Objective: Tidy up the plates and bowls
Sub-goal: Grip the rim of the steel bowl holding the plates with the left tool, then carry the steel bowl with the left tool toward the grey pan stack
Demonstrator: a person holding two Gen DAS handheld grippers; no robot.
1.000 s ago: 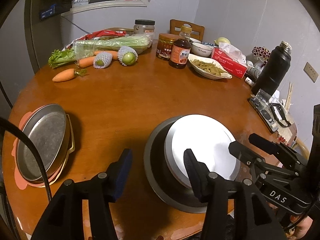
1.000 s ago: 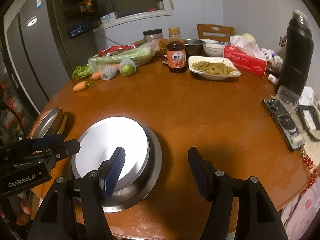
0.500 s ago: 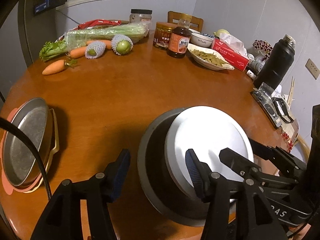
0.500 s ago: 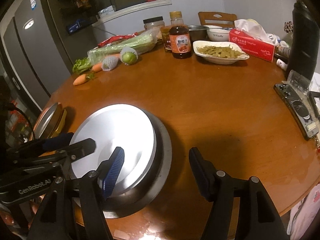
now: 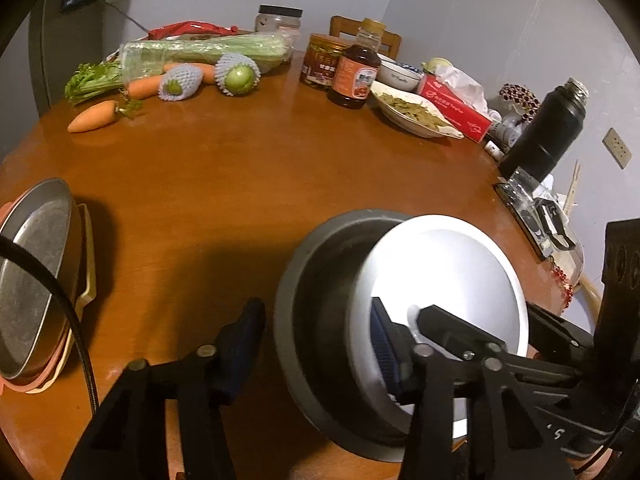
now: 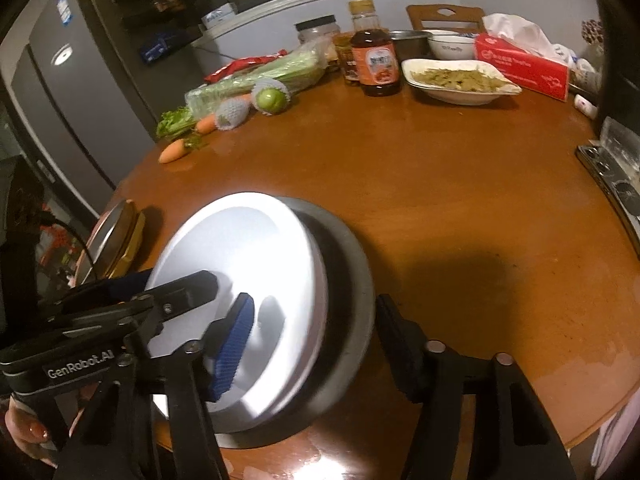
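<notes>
A white plate sits inside a wider grey metal bowl at the near edge of the round wooden surface, and the pair is tilted. Both grippers work on this stack from opposite sides.

The left gripper straddles the left rim of the stack: 1 blue-padded finger is outside the grey metal bowl on the left, the other lies over the white plate. Its jaws are closing with the rims between them; whether the pads press yet cannot be told.

The right gripper straddles the right rim: its left blue pad rests over the white plate's face, its right finger is outside the grey metal bowl over the surface. Its jaws are closing too, with both rims between them, and contact cannot be told here either. A hand shows at the lower left of the right wrist view, under the left gripper's body.

At the left edge of the surface lies an oval metal pan stacked on a yellow tray and a pink one. Far across the surface are carrots, bagged celery, a sauce bottle, a dish of food, a red tissue box and, at the right, a black flask.
</notes>
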